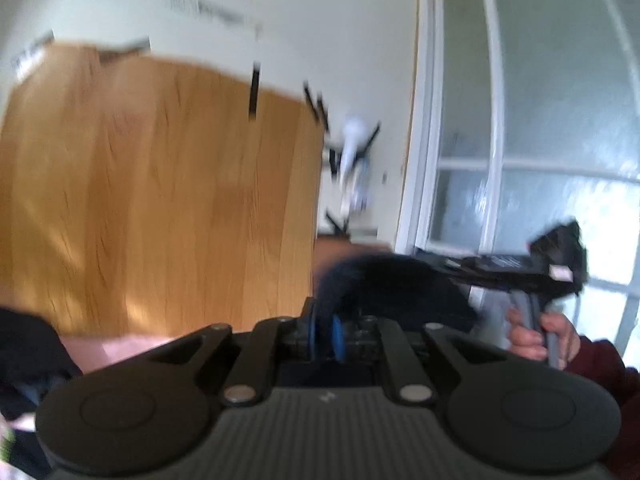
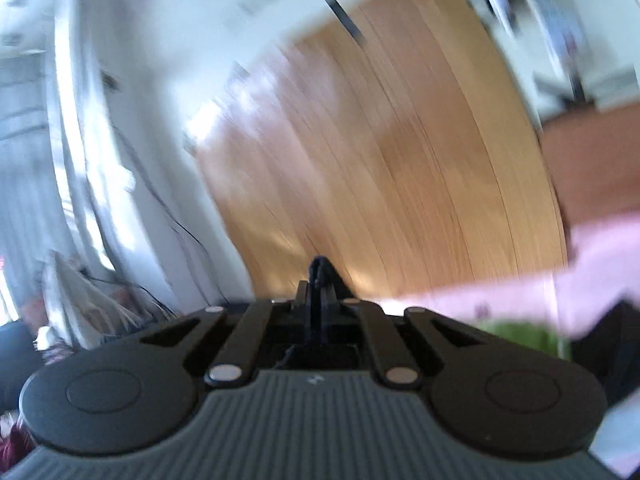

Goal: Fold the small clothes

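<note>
Tools both pinched shut on dark cloth above the wooden desk (image 1: 160,200).
Your left tool (image 1: 324,334) clamps the dark garment (image 1: 384,284), stretching right to your right tool (image 2: 320,280), which grips its edge; blur hides the folds.

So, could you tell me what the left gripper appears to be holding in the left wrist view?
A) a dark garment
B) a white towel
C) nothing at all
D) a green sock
A: the left gripper has its blue-padded fingertips closed on a dark garment, which stretches across to the other handheld gripper, above the wooden table.
</note>
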`<state>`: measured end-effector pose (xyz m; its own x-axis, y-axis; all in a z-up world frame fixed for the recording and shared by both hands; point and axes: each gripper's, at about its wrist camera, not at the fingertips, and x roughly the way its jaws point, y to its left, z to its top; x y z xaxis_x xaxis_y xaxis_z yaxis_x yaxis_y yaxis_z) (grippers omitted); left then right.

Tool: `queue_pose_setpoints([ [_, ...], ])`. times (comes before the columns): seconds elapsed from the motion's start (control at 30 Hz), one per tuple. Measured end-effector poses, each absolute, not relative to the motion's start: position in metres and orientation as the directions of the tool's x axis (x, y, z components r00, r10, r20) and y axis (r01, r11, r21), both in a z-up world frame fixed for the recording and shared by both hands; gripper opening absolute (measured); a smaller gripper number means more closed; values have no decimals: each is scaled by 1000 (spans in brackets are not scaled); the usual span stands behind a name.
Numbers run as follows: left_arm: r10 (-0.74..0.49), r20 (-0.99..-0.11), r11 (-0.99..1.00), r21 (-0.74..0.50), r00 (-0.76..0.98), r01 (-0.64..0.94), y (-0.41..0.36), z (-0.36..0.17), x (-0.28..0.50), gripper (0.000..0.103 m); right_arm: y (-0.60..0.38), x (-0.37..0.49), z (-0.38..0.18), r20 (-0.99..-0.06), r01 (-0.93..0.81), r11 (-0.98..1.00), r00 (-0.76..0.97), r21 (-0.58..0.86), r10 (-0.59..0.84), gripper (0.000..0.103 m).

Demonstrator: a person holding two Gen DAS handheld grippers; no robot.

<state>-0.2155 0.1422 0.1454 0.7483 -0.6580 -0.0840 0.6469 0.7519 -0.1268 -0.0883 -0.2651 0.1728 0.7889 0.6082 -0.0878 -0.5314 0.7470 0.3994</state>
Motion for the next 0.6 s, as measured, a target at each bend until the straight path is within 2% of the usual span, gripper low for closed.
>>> queue_pose_setpoints([
  [0.1, -663, -86, 748, -125, 744, 652, 158, 147, -229, 10, -295, -140, 184, 53, -690, 633, 690, 352, 722, 7],
  [0.13, -662, -98, 749, -129, 743, 650, 162, 144, -230, 17, -304, -156, 185, 86, -741, 584, 640, 331, 764, 7],
  [0.17, -660, -102, 750, -142, 744, 646, 167, 140, -229, 31, -314, -172, 183, 100, -773, 549, 603, 318, 792, 9],
  [0.2, -659, -97, 750, -160, 746, 642, 173, 138, -227, 41, -323, -184, 180, 106, -779, 544, 598, 311, 795, 18],
  [0.23, -662, -79, 744, -188, 745, 641, 179, 136, -227, 57, -330, -191, 177, 110, -756, 573, 629, 316, 770, 31],
  [0.27, -680, -53, 722, -226, 731, 655, 188, 136, -225, 67, -340, -197, 172, 116, -707, 621, 686, 338, 718, 65],
  [0.3, -697, -26, 698, -252, 716, 670, 195, 136, -223, 71, -349, -199, 166, 124, -651, 663, 742, 370, 659, 81],
  [0.37, -694, 61, 677, -284, 717, 679, 211, 141, -225, 89, -365, -193, 155, 115, -569, 690, 802, 448, 586, 80],
  [0.43, -662, 104, 692, -296, 742, 659, 221, 147, -216, 91, -374, -176, 145, 81, -489, 704, 845, 516, 528, 80],
  [0.5, -608, 54, 750, -288, 792, 595, 222, 152, -190, 91, -380, -153, 136, 9, -408, 731, 876, 547, 481, 80],
  [0.6, -543, -106, 811, -320, 833, 489, 211, 144, -131, 91, -376, -103, 118, -126, -309, 774, 887, 552, 444, 80],
])
